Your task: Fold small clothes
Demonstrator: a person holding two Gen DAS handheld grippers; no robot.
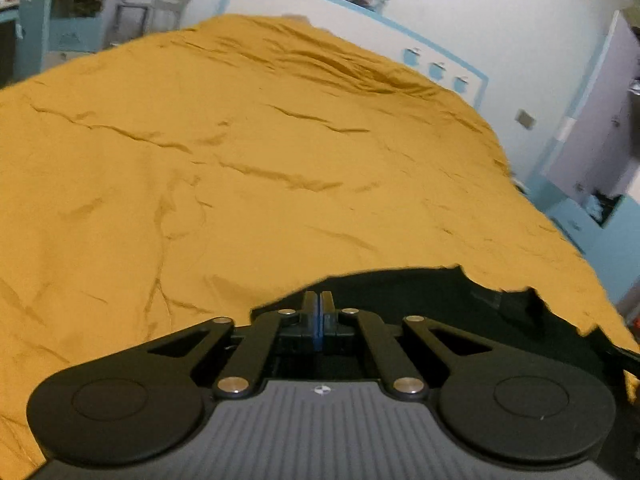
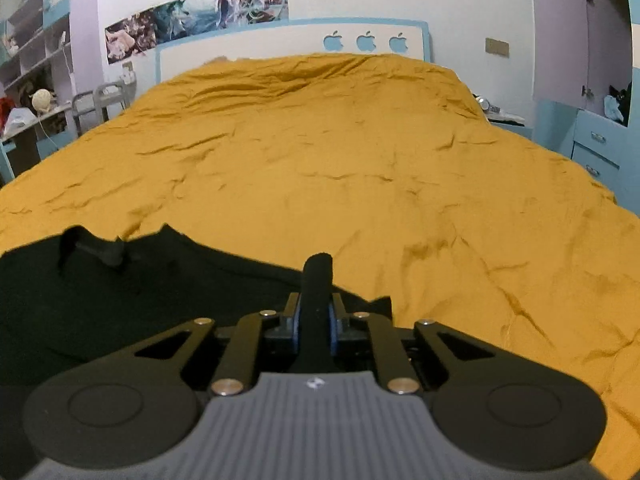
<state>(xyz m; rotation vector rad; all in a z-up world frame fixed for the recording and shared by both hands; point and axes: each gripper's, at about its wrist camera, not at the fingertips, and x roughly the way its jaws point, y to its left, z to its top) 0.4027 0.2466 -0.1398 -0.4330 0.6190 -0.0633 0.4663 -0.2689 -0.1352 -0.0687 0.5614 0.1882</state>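
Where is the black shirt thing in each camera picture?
Left wrist view: the black garment lies bottom right, just past the shut left tongs.
Right wrist view: it fills the lower left, a bunched bit pinched in the right tongs.
Shared landmark: the three blue apple shapes on the headboard.

There is one black piece of clothing (image 2: 100, 300) lying on one yellow bed cover (image 2: 340, 168). There are two grippers, the left gripper (image 1: 319, 308) and the right gripper (image 2: 316, 316). Three blue apple shapes (image 2: 366, 42) sit on one headboard (image 2: 240, 46). Posters (image 2: 192, 16) hang in one row above it.
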